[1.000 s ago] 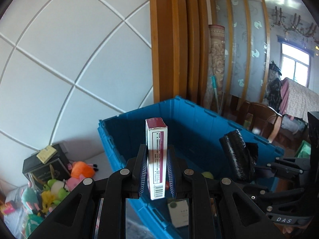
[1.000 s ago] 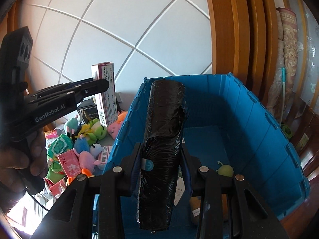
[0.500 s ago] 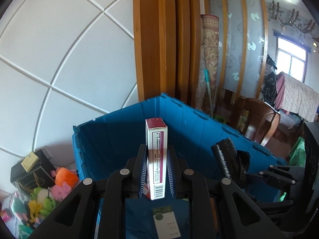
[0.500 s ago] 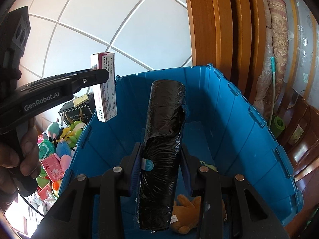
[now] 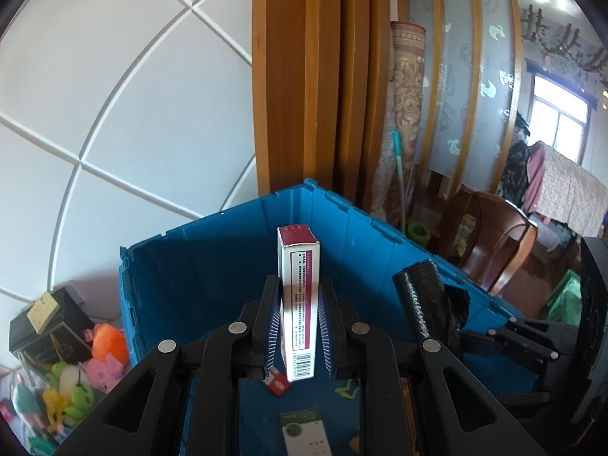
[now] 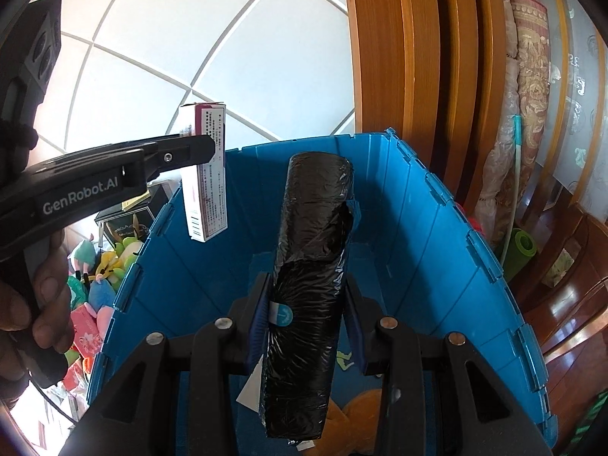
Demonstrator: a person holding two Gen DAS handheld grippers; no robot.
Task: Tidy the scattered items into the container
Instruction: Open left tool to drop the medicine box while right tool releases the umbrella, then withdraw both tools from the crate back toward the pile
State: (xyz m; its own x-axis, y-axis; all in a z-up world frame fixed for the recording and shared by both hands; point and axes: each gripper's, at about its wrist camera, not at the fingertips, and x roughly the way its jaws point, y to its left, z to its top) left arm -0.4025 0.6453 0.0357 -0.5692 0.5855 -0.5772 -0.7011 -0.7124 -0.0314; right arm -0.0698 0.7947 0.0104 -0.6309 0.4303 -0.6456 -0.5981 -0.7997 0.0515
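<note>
My left gripper is shut on a tall white and maroon box, held upright over the open blue crate. The box also shows in the right wrist view, just inside the crate's left rim. My right gripper is shut on a black plastic roll, held above the crate's inside; the roll shows in the left wrist view. A green and white packet, a small red packet and an orange plush lie on the crate floor.
Plush toys and packets lie scattered left of the crate, next to a black box. A white panelled wall and wooden frame stand behind. A rolled mat, a green roll and wooden chairs stand to the right.
Both grippers have moved forward and to the right over the crate with their loads. The maroon box has passed from outside the left rim to above the crate's inside.
</note>
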